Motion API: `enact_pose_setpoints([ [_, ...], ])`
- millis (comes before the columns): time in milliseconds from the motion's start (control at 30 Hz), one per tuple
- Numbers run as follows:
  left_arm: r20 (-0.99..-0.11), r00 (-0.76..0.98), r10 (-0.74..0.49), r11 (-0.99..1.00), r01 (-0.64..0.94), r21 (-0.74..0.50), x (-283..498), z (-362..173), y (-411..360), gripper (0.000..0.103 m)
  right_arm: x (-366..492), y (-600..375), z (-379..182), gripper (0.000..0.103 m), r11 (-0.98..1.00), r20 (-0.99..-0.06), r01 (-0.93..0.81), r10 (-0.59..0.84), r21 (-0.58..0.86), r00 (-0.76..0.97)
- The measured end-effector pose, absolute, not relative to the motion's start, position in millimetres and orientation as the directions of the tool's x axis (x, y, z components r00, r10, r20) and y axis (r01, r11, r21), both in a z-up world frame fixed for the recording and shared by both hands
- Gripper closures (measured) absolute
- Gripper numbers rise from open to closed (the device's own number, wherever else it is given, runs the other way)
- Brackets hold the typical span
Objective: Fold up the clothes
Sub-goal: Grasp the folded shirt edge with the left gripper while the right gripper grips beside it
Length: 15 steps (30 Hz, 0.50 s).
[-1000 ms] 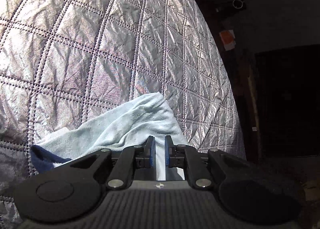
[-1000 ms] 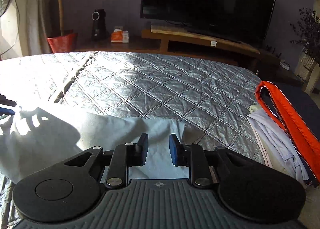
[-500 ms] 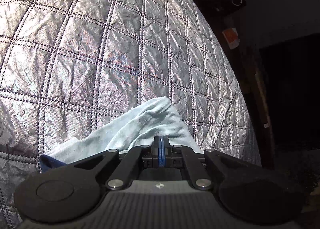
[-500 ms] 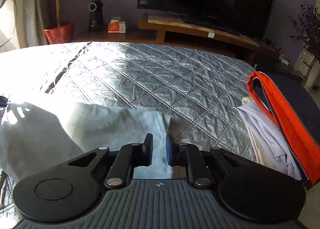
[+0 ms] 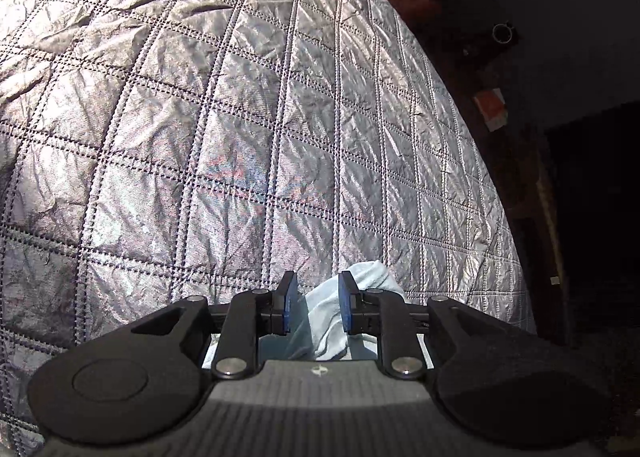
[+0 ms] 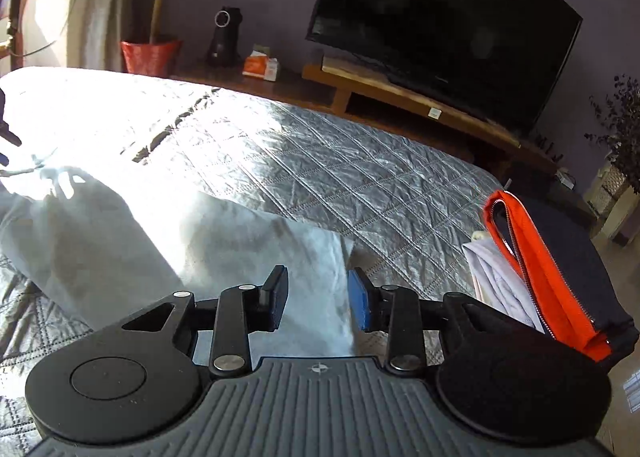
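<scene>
On a quilted silver bedspread (image 6: pixel 360 177), a pale blue garment (image 6: pixel 224 257) lies crumpled near the front edge, its long axis running left to right. The left gripper (image 5: pixel 318 307) has just been opening, jaws parted around a bunched corner of the cloth. The right gripper (image 6: pixel 318 303), also just widening, stands spread over the garment's right edge, pads clear. At right sits a pile of clothes (image 6: pixel 552 257).
</scene>
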<state>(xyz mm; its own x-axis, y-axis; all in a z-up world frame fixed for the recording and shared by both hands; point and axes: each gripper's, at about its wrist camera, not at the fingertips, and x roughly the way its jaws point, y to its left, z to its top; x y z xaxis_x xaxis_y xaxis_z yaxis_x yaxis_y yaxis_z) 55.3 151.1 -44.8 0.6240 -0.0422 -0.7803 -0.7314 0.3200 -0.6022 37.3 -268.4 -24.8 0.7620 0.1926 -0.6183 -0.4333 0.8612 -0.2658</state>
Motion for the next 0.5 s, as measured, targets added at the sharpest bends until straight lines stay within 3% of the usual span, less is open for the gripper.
enact_pose_setpoints([
  [133, -0.766, 0.637, -0.085, 0.3, -0.717, -0.629, 46, -38, 166, 0.078, -4, -180, -22, 0.058, 0.66, -0.609, -0.68, 0.406, -0.32, 0.682],
  [200, -0.765, 0.637, -0.095, 0.308, -0.712, -0.631, 41, -33, 168, 0.075, -22, -138, -26, 0.051, 0.55, -0.604, -0.753, 0.477, -0.362, 0.639],
  [333, -0.77, 0.628, -0.111, 0.328, -0.709, -0.625, 33, -27, 173, 0.067, -27, -83, -46, 0.039, 0.392, -0.62, -0.786, 0.482, -0.478, 0.619],
  [500, -0.773, 0.61, -0.174, 0.341, -0.699, -0.629, 17, -29, 175, 0.061, -13, -54, -64, 0.041, 0.326, -0.65, -0.785, 0.441, -0.527, 0.619],
])
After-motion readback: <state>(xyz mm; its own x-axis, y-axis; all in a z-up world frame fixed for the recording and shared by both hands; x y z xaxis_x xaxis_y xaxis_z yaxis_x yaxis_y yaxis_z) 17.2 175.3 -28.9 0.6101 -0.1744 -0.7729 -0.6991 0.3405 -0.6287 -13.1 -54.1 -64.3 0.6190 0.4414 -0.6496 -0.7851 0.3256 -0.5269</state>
